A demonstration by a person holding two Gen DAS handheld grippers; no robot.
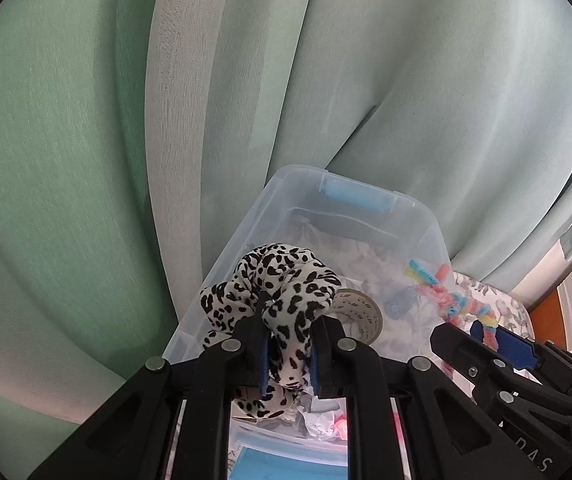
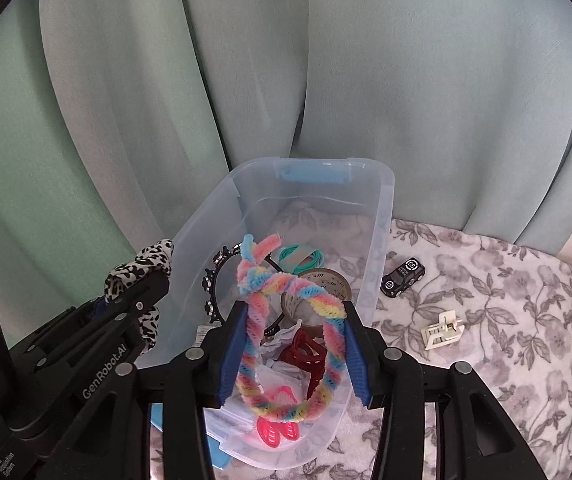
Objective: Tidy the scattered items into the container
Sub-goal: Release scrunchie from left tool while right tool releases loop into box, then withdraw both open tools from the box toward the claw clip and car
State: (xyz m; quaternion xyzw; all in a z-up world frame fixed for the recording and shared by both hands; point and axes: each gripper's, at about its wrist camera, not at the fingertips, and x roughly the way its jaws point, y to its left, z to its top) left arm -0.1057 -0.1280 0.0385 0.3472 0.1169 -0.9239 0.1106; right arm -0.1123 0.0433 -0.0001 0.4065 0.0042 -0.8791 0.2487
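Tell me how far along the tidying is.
Done: tape roll, red claw clip and headband lie in the clear bin. In hand: left tongs hold a leopard scrunchie, right tongs a rainbow loop. Left: toy car, white clip.

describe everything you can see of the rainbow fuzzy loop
The loop is fuzzy chenille twisted in pink, blue and yellow stripes, closed into an oval ring with a knot at its far end, where two short tails stick up. It hangs over the clear bin, between the blue pads of the right gripper, its sides touching both fingers. From the left camera only its knotted end shows beside that gripper.
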